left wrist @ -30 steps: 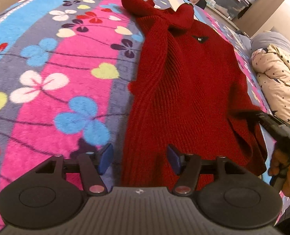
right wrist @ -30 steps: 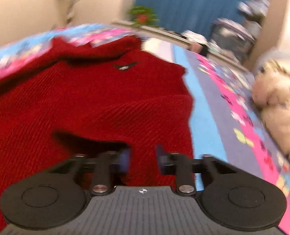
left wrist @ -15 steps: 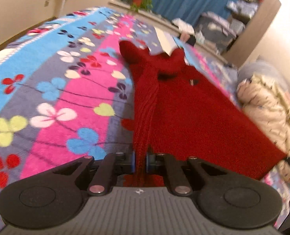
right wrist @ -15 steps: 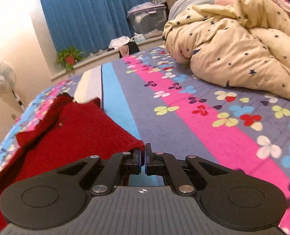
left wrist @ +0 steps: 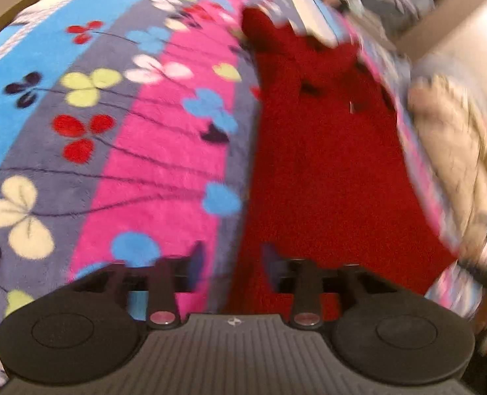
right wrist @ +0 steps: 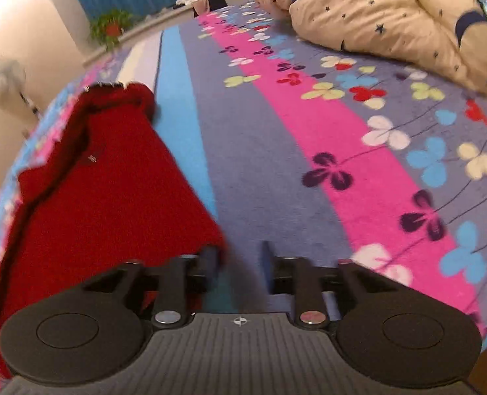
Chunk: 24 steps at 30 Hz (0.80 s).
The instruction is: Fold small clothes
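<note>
We locate the red knitted garment (left wrist: 325, 164) in the centre and right of the left wrist view, lying flat on the flowered blanket (left wrist: 151, 151), with its narrow collar end toward the upper centre of the frame and its wide hem toward the bottom. This view is blurred by motion, so fine detail of the knit is not readable.

We find the left gripper (left wrist: 231, 263) at the lower centre of its frame. Its jaws are opening and stand at a moderate gap. The garment's left edge runs down through that gap, but the fingers (left wrist: 195, 261) are clear of the cloth on both sides; nothing is clamped.

In the right wrist view the same garment (right wrist: 111, 191) occupies the left half of the frame, tapering toward the upper left. Its lower right corner ends just beside the left finger (right wrist: 208, 258) of the right gripper (right wrist: 238, 260). We see that gripper's jaws opening, with only blanket (right wrist: 276, 164) visible between them. Whether the left finger touches the corner we cannot tell.

A cream quilt with dark stars (right wrist: 375, 10) is heaped at the upper right of the right wrist frame, well apart from the garment. A potted plant (right wrist: 111, 28) stands at the upper left beyond the blanket.
</note>
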Motion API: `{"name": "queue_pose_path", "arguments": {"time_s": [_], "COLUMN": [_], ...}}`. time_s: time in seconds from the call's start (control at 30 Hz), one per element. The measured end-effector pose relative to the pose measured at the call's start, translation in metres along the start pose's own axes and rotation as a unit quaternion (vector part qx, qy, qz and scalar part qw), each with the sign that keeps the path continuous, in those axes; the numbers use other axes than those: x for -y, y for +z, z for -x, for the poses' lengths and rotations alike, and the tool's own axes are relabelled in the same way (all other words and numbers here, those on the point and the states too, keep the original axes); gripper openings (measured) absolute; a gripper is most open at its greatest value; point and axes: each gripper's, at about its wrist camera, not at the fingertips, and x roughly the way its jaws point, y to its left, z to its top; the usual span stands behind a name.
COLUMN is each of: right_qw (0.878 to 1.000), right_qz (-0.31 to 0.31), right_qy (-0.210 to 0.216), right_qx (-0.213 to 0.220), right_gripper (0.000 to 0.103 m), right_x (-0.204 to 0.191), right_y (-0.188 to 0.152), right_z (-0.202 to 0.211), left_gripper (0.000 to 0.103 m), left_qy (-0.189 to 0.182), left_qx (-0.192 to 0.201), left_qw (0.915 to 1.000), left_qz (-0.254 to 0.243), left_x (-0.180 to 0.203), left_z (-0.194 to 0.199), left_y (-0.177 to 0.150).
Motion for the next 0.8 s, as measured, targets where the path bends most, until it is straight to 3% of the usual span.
{"name": "queue_pose_path", "arguments": {"time_s": [0.1,0.23,0.4,0.47,0.57,0.6,0.67,0.7,0.8], "right_qw": [0.999,0.998,1.000,0.997,0.991,0.992,0.992,0.991,0.995], "right_qz": [-0.003,-0.038,0.017,0.046,0.089,0.093,0.101,0.113,0.091], "right_qy": [-0.019,-0.001,0.008,-0.007,-0.034,-0.022,-0.011,-0.008,0.009], "right_qx": [0.035,0.053,-0.024,-0.067,-0.089,-0.086,-0.079,-0.073,-0.039], "right_gripper": [0.051,0.053,0.063,0.063,0.052,0.029,0.007,0.007,0.006], "right_x": [0.000,0.006,-0.020,-0.030,-0.039,-0.041,-0.044,-0.045,-0.036], "right_y": [0.005,0.013,0.005,-0.001,-0.008,-0.008,-0.009,-0.009,-0.005], "right_z": [0.006,0.001,-0.047,-0.068,-0.080,-0.078,-0.073,-0.069,-0.053], "left_gripper": [0.060,0.060,0.076,0.076,0.075,0.073,0.040,0.012,0.010], "left_qy": [-0.041,-0.023,-0.002,0.008,0.032,0.043,0.063,0.072,0.122], "left_qx": [0.033,0.011,-0.017,-0.021,-0.038,-0.042,-0.045,-0.044,0.015], "left_qw": [0.9976,0.9993,0.9995,0.9993,0.9981,0.9971,0.9945,0.9930,0.9886], "left_qz": [0.045,0.025,-0.025,-0.029,-0.037,-0.046,-0.070,-0.082,-0.087], "left_x": [-0.008,0.006,0.027,0.030,0.034,0.037,0.041,0.043,0.041], "left_z": [0.012,-0.001,-0.023,-0.029,-0.042,-0.046,-0.051,-0.053,-0.040], "left_y": [0.011,0.017,0.015,0.015,0.013,0.012,0.010,0.011,0.016]}}
